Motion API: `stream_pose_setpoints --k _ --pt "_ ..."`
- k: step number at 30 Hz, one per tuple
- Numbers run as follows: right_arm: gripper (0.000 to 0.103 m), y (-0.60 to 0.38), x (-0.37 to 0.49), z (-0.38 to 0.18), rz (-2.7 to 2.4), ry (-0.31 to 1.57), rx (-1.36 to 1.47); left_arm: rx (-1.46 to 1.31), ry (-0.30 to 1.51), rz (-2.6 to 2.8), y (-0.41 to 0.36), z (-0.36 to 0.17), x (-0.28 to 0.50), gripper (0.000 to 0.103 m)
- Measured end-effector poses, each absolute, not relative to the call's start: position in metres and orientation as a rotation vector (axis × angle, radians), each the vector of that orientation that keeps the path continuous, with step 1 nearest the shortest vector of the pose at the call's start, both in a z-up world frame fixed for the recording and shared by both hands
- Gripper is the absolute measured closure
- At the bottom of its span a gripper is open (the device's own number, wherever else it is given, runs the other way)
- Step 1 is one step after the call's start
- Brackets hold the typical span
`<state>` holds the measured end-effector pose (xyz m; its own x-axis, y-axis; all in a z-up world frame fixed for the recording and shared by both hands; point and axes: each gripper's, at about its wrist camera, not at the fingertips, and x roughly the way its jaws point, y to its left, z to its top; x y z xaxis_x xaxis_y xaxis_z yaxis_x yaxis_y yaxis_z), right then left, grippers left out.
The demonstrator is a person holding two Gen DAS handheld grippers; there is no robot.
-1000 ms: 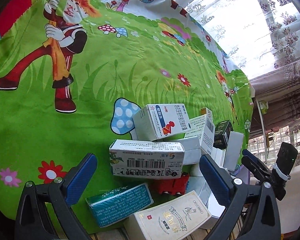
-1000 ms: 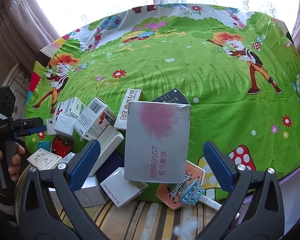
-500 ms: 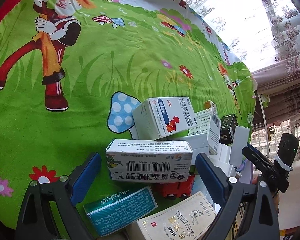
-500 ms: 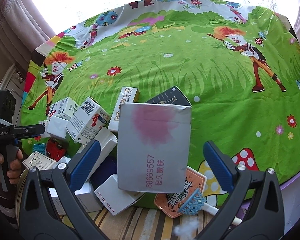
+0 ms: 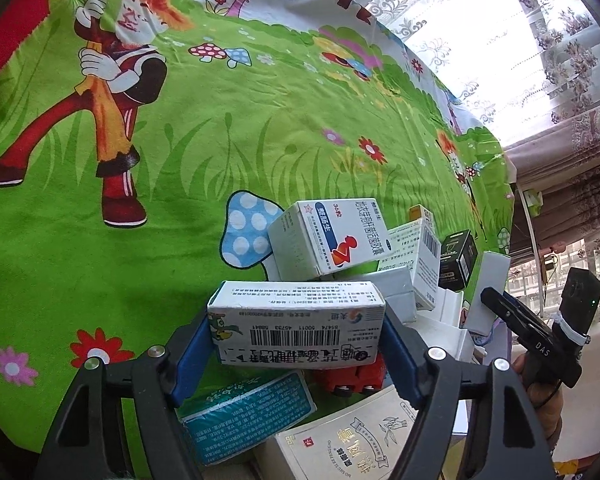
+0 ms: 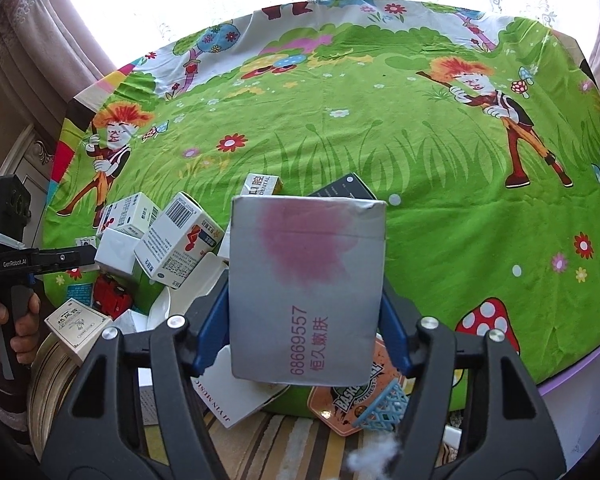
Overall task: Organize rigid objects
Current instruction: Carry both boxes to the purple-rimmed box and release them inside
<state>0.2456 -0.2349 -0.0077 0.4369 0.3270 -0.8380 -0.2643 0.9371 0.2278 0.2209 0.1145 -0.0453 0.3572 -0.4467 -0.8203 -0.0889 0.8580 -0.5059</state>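
1. As both sets of jaws have just been closing, the left claw [image 5: 298,346] now pinches the white barcode carton [image 5: 296,326] by its two short ends; the blue pads [image 5: 192,350] sit flush against the card, where a second ago they stood wide and clear of it.
2. Over on the other side, the right claw [image 6: 304,330] has clamped the grey box with the pink stain [image 6: 306,280] across its width; it was spread well apart from that box moments before.
3. Both boxes sit atop the jumble of cartons at the near edge of the tabletop [image 6: 380,140], with its green cartoon cloth; neither looks lifted yet.
4. My read: two grips secured at once, so lifting comes next; the blue-labelled medicine box [image 5: 328,240] leaning nearby could tumble.
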Motion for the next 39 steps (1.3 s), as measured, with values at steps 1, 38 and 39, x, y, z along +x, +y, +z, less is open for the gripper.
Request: stream_pose_setpoints --k 1,38,39 --pt "0.033 -0.236 0.244 -0.005 0.369 1.049 0.069 -0.519 1.188 -0.235 0.116 -0.042 0.219 0.027" --pt "0.033 -0.468 0.110 0.031 -0.035 0.936 0.178 -0.288 1.162 -0.684 -0.186 0.038 0.144 0.027" --pt "0.033 -0.471 0.107 0.029 -0.044 0.937 0.177 -0.278 1.172 -0.697 -0.197 0.036 0.141 0.027"
